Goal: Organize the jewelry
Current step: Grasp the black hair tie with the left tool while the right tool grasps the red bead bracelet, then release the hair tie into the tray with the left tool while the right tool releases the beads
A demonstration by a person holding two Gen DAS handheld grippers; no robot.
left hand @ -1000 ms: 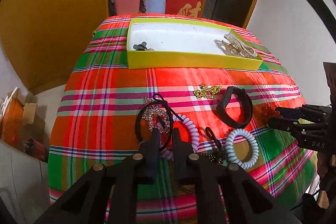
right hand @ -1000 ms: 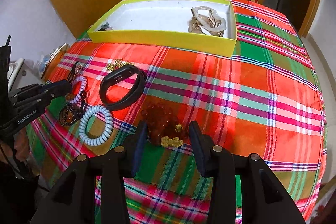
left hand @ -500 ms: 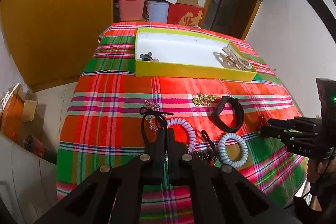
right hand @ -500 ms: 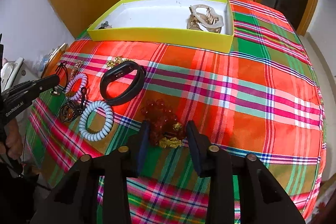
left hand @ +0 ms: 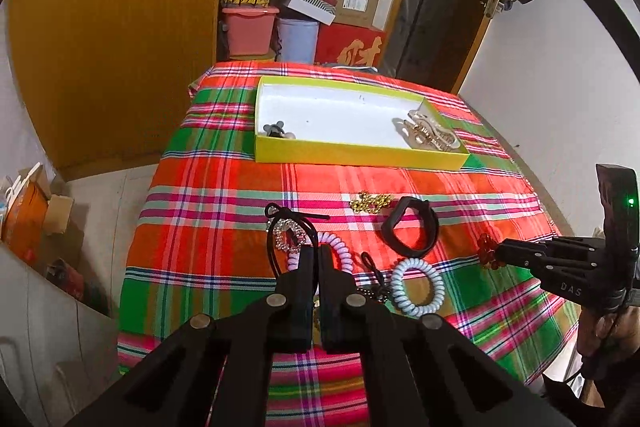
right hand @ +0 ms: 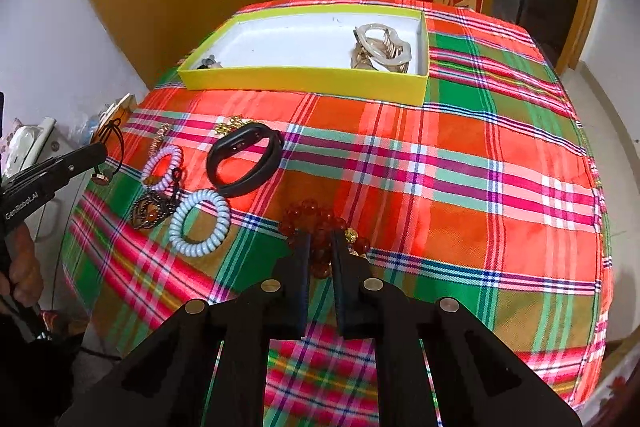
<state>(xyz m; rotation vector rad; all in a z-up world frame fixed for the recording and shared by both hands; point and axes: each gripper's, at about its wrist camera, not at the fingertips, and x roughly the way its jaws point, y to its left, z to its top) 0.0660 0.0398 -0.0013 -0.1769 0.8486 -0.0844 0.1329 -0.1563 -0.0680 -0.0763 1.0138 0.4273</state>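
1. Jewelry lies in a loose cluster near the front edge of the table, on the plaid cloth [right hand: 460,155]: a black cord necklace with a rhinestone pendant [left hand: 289,237], a lilac coil band [left hand: 340,251], a pale blue coil band [right hand: 199,223], a black wristband [right hand: 245,161], a small gold chain [left hand: 370,202], a dark beaded piece [right hand: 150,213] and a red bead bracelet [right hand: 316,227].

2. Your target, the yellow tray [right hand: 304,81], sits toward the far edge of the table. It already holds a pearly hair claw [right hand: 380,47] at its right end and a small dark item [left hand: 276,129] in its near left corner, so sorting looks partly done.

3. Your left gripper [left hand: 314,255] is pinched tight, and the black cord runs out from between its fingers; the pendant hangs just beyond the tips, seemingly lifted a little off the cloth.

4. Your right gripper [right hand: 320,247] is closing around the red bead bracelet, with beads between the fingers. The jaws are narrow, and the pads appear to press on the strand.

5. Both grippers point steeply down at the front of the table, left one at the left side of the cluster, right one toward the middle. A hand [right hand: 22,267] shows at the left handle.

6. Judged from this, you are at the pick-up step with both pieces. Next, lift each one clear of its neighbours, especially the cord, which lies close to the lilac coil band, then carry both forward over the near wall of the tray before letting go.
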